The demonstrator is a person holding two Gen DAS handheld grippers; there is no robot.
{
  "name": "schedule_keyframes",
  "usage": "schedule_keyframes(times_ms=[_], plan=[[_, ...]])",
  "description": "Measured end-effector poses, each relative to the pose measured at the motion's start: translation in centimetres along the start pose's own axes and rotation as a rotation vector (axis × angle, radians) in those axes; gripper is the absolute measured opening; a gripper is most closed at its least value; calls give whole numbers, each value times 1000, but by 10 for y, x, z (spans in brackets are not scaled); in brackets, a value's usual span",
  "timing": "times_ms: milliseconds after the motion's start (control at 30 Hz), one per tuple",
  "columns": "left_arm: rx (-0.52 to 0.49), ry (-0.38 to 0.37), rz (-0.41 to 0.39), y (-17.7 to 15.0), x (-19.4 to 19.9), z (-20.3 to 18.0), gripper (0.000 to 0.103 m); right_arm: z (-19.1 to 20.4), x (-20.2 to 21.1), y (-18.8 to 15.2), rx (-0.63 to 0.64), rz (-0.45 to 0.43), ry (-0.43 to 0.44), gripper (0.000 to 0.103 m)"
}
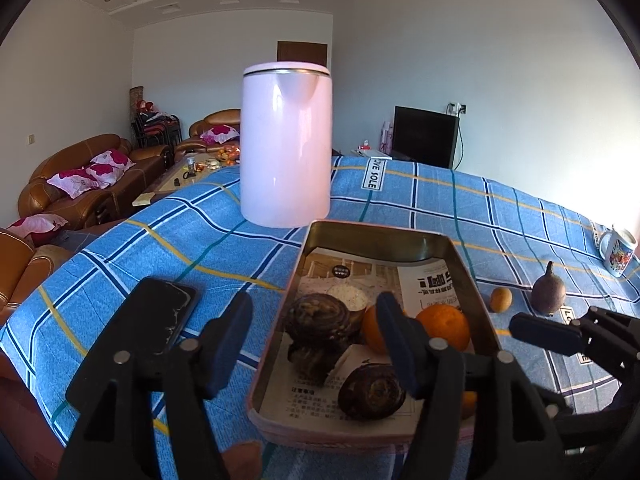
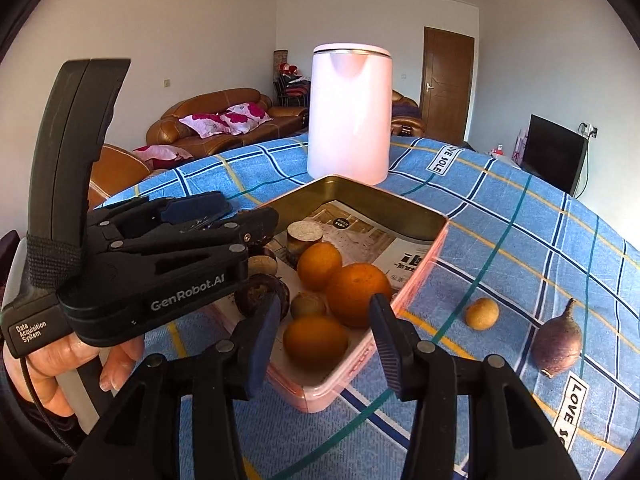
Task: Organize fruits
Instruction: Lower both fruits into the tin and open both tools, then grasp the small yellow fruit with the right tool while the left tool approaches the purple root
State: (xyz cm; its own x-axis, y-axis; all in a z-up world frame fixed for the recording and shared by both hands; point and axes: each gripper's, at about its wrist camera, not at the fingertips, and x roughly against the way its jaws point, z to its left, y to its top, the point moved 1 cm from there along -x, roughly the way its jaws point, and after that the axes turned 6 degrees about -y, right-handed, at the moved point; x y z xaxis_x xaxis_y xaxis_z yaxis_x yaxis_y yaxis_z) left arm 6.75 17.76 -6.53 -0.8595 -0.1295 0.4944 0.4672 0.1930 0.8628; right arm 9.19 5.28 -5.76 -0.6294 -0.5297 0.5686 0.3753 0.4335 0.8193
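Note:
A pink tin tray [image 1: 472, 276] [image 2: 424, 264] lined with printed paper holds oranges [image 1: 444, 326] [image 2: 358, 294], dark brown round fruits [image 1: 320, 316] [image 2: 262, 294] and a small brownish fruit [image 2: 308, 305]. My left gripper [image 1: 314, 342] is open and empty over the tray's near left part; it also shows in the right wrist view [image 2: 208, 210]. My right gripper [image 2: 324, 344] is open and empty just above the tray's near corner; one fingertip shows in the left wrist view [image 1: 546, 332]. A small yellow fruit [image 1: 501, 299] [image 2: 482, 313] and a purple pointed fruit [image 1: 548, 291] [image 2: 557, 340] lie on the cloth right of the tray.
A pink kettle [image 1: 286, 144] [image 2: 349, 114] stands right behind the tray on the blue checked tablecloth [image 1: 192, 224]. A black phone [image 1: 160, 316] lies left of the tray. A printed mug [image 1: 619, 250] stands at the far right. Brown sofas and a dark TV are beyond the table.

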Motion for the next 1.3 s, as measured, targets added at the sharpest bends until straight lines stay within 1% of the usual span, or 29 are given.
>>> schedule_keyframes(times_ms=[100, 200, 233, 267, 300, 367, 400, 433, 500, 567, 667, 700, 733, 767, 867, 967, 1033, 1100, 1200, 1300], plan=[[-3, 0, -14, 2, 6, -3, 73, -23, 16, -3, -33, -29, -31, 50], [-4, -9, -17, 3, 7, -9, 76, -55, 19, -8, -59, -16, -148, 50], [-8, -12, -16, 2, 6, -12, 76, -65, 17, -10, -69, -1, -180, 50], [-11, -18, -13, 2, 5, -15, 76, -73, 14, -11, -78, 14, -192, 50], [-14, -23, -9, 2, 4, -18, 77, -78, 10, -11, -81, 27, -198, 50], [-23, -31, -1, 2, 2, -23, 81, -79, 0, -9, -60, 51, -211, 50], [-28, -31, -3, 2, 3, -25, 85, -79, -7, -7, -51, 66, -216, 50], [-31, -30, -8, 3, 4, -27, 86, -80, -13, -4, -54, 81, -208, 50], [-39, -31, -16, 6, 7, -29, 86, -82, -28, 0, -62, 127, -196, 50], [-47, -32, -24, 9, 9, -32, 86, -82, -42, 2, -57, 166, -222, 50], [-64, -32, -34, 13, 11, -38, 86, -83, -61, 3, -52, 225, -234, 50], [-70, -34, -35, 14, 11, -40, 86, -84, -66, 3, -57, 242, -234, 44], [-76, -35, -35, 16, 11, -43, 86, -86, -69, 3, -61, 254, -235, 32], [-81, -36, -36, 16, 11, -45, 86, -86, -70, 3, -62, 255, -237, 30], [-96, -43, -38, 19, 11, -53, 86, -88, -65, 1, -78, 238, -219, 30], [-119, -50, -39, 22, 11, -67, 86, -90, -43, 0, -97, 175, -211, 30], [-138, -64, -37, 22, 10, -81, 86, -95, -21, -2, -110, 118, -217, 30], [-166, -78, -29, 22, 6, -101, 86, -105, 4, -8, -120, 73, -246, 30], [-220, -123, 13, 17, -5, -135, 86, -130, 39, -21, -150, 26, -318, 30], [-258, -186, 66, 8, -18, -170, 86, -160, 62, -33, -193, 11, -399, 30]])
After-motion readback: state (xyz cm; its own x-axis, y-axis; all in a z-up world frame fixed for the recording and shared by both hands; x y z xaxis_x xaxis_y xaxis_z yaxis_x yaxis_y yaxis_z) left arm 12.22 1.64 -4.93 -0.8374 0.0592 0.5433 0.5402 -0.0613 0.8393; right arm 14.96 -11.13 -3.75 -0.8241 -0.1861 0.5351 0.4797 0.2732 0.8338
